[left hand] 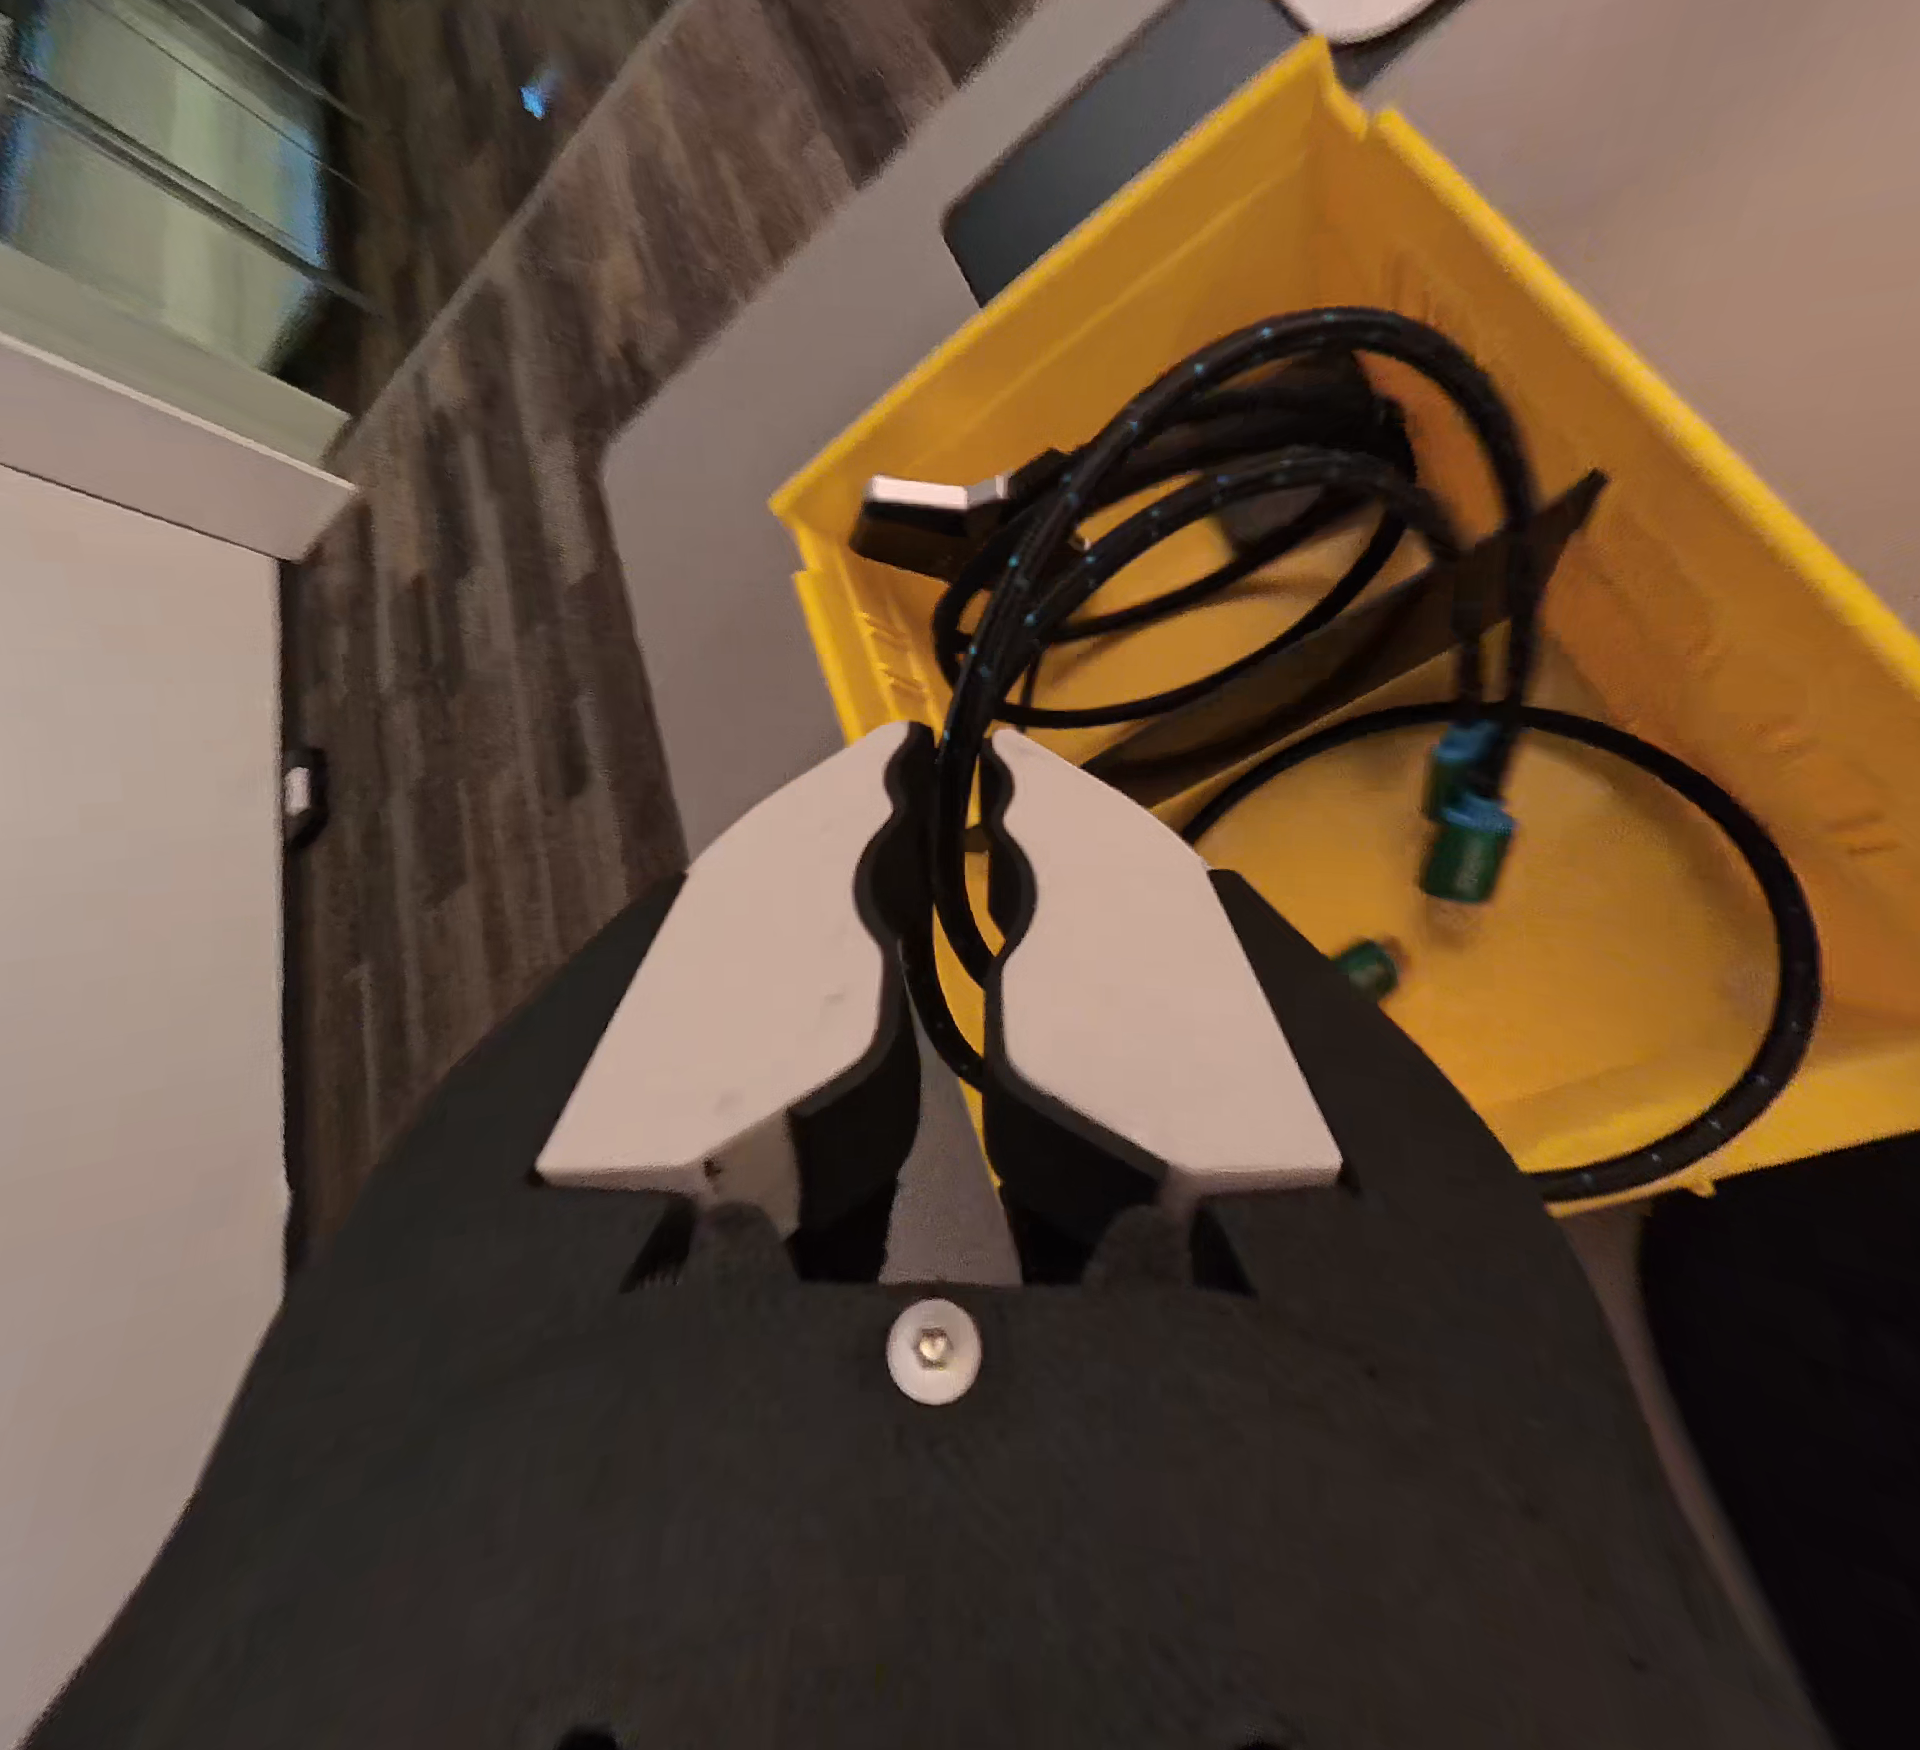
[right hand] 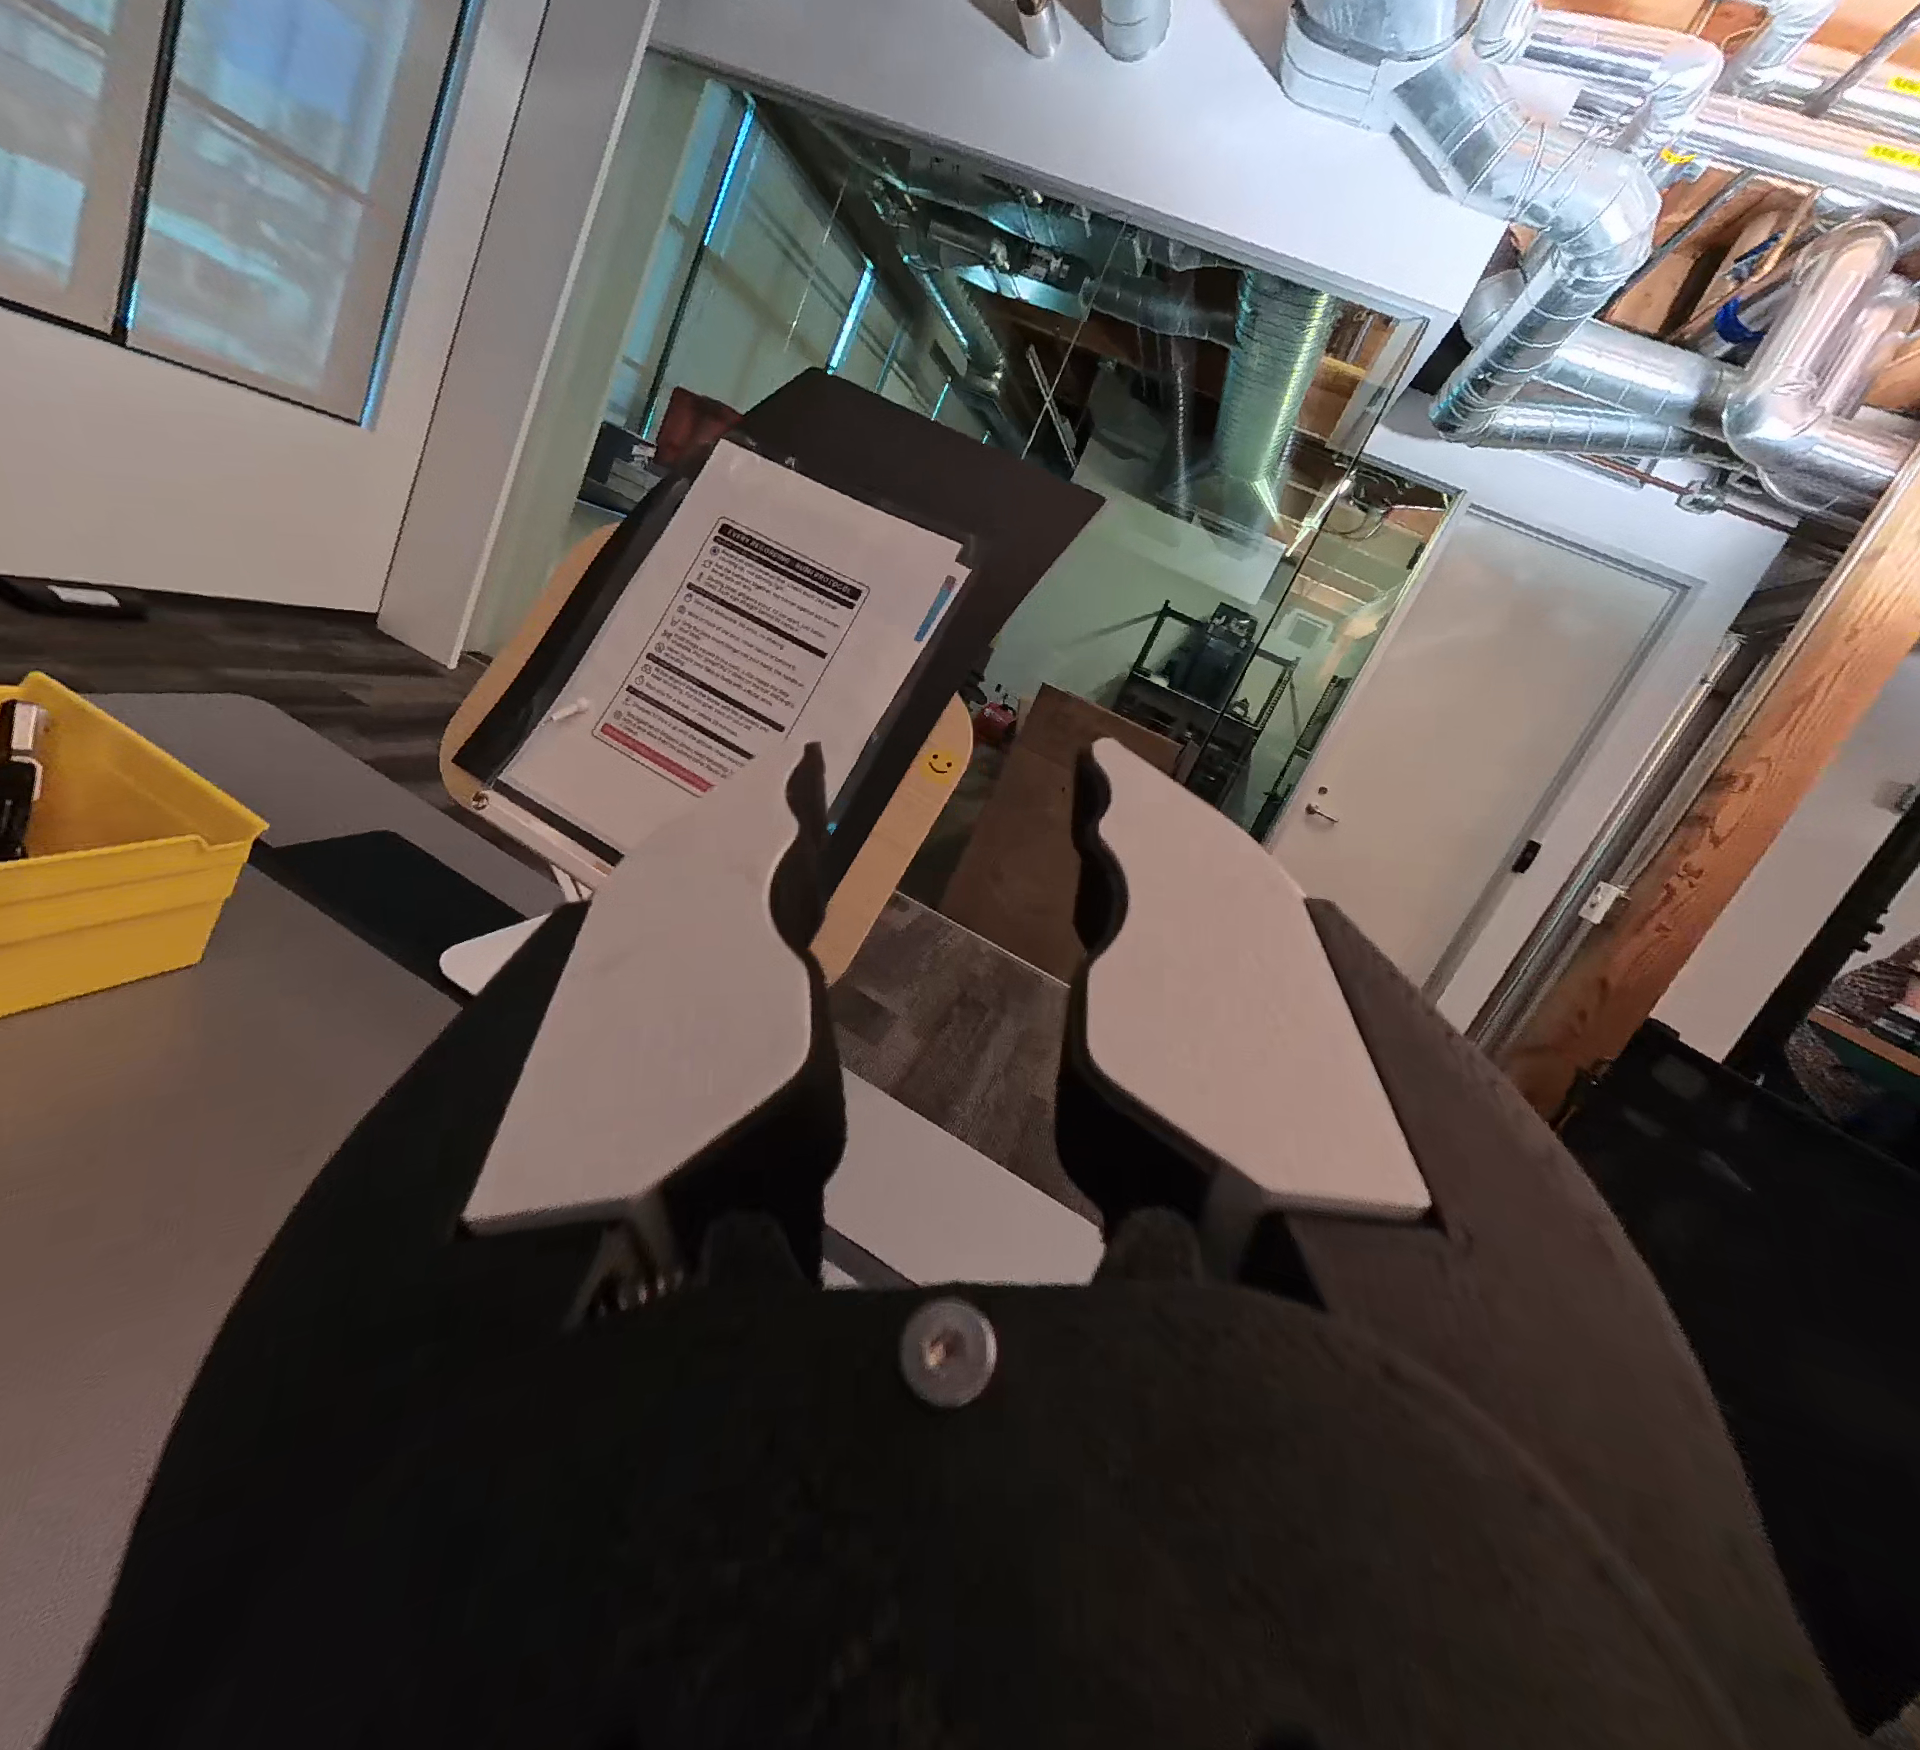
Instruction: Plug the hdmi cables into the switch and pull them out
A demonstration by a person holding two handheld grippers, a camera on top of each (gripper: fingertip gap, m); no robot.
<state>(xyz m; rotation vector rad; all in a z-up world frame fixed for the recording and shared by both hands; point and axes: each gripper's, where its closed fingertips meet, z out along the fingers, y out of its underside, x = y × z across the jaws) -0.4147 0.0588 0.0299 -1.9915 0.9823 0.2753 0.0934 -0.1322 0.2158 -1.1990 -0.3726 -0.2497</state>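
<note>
left gripper pinching cable strands at bin edge

left gripper [left hand: 951, 765] sits nearest, its fingers pressed onto several strands of braided black hdmi cable [left hand: 1288, 495] at the near rim of the yellow bin [left hand: 1039, 370]. coils, green-collared plugs [left hand: 1465, 827] and a silver-and-black box, probably the switch [left hand: 925, 511], lie inside the bin. right gripper [right hand: 945, 817] is spread and holds nothing, raised over the grey table [right hand: 208, 1129], pointing at a papered stand [right hand: 769, 651] beyond.

judgement: lift slowly so loops untangle; regrip near a plug before insertion, and bring the idle gripper in to steady the switch.
</note>
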